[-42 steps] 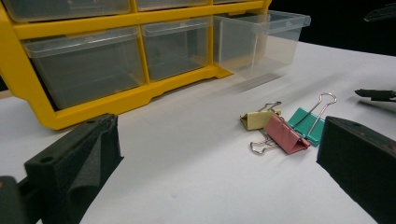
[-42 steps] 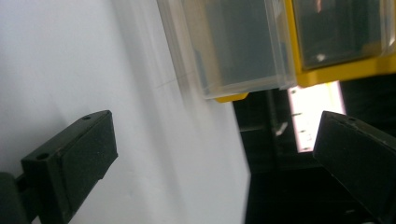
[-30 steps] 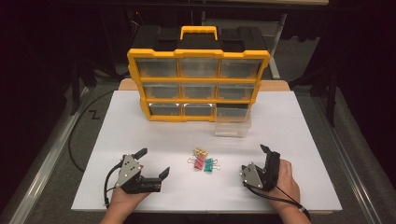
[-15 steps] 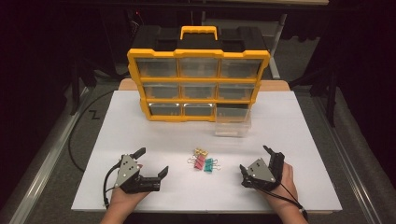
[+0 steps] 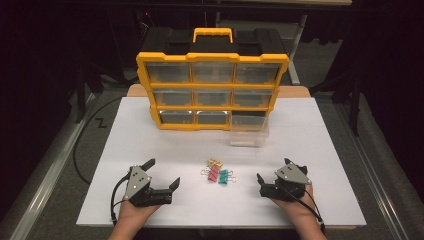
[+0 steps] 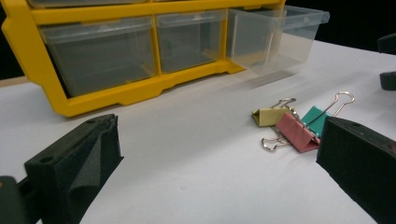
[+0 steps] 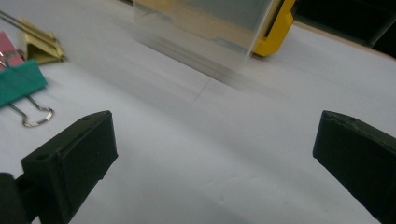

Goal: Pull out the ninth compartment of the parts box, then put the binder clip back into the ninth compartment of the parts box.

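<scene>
No writing or brand can be read on anything here. The landmark is the yellow organiser [image 5: 212, 82] — a hard plastic frame with a black top, a yellow carry handle and three rows of three clear, boxy drawers — standing at the far middle of the white desk [image 5: 325, 150]. Its bottom-right drawer [image 5: 248, 127] is pulled out toward the person, translucent and glossy. In front of the organiser, well apart from it, lies a small cluster of binder clips: a yellow clip [image 5: 215, 163] nearest the organiser, with a pink clip [image 5: 213, 174] and a teal clip [image 5: 224, 176] side by side just behind it, all folded metal wedges with thin wire loops, touching or nearly so. The left tool [image 5: 162, 173] rests on the desk in front of the organiser's left end, its blocky black foam-faced jaws spread wide and empty, the clips near its right jaw. The right tool [image 5: 273, 169] sits below the open drawer, jaws also wide — nothing lies between either tool and the clips.
</scene>
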Demonstrator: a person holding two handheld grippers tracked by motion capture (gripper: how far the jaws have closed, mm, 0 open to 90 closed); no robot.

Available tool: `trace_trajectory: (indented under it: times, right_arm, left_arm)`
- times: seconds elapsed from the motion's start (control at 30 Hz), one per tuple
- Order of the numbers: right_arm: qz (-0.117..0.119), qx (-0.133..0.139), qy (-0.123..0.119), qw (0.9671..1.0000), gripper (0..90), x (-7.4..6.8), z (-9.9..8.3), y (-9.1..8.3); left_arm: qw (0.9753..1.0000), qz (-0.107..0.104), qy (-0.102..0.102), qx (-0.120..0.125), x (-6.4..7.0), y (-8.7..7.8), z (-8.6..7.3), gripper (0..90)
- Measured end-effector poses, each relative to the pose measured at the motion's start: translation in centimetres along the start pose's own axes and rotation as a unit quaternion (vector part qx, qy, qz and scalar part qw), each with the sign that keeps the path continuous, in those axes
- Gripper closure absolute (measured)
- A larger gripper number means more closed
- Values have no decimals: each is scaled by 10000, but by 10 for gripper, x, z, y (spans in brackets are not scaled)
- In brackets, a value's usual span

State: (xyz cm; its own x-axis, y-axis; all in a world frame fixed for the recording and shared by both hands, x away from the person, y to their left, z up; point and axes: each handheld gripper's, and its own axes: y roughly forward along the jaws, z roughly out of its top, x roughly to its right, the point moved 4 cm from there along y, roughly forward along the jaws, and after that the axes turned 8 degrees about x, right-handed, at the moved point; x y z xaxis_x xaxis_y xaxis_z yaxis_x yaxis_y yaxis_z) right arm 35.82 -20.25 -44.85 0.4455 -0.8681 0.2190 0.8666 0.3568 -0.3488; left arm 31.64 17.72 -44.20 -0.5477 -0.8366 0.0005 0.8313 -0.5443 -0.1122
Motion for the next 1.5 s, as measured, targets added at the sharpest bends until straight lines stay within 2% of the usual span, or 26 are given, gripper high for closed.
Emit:
trace_trajectory:
  times: [0.1, 0.2, 0.3, 0.53, 0.7, 0.9, 1.13, 1.37, 1.5]
  right_arm:
    - [163, 11, 273, 9995, 6, 1, 2, 1]
    - [210, 52, 463, 9987, 6, 2, 4, 1]
    - [189, 125, 487, 9986, 6, 4, 4, 0]
    - [198, 70, 529, 9984, 6, 9, 1, -1]
    - [183, 20, 603, 9980, 6, 13, 2, 0]
    - [211, -123, 551, 9982, 5, 13, 0, 2]
    - [346, -355, 486, 9976, 6, 11, -4, 3]
    - [518, -539, 463, 9961, 6, 9, -8, 4]
    - [597, -615, 345, 9957, 6, 8, -8, 4]
  left_arm:
    - [9999, 110, -34, 28, -4, -2, 1, 3]
    - [9998, 163, -87, 20, -6, -3, 2, 3]
    - [9998, 178, -73, -17, -5, -2, 2, 3]
    - [9999, 128, 17, -2, -1, -2, 3, 4]
    - [9999, 123, -59, -6, -2, -2, 2, 4]
    - [9999, 133, -103, -1, -4, -2, 2, 6]
    - [10000, 53, -27, 30, -1, -6, 5, 6]
    - [9999, 79, -50, 55, -2, -6, 6, 6]
    - [10000, 69, -46, 53, -2, -5, 5, 6]
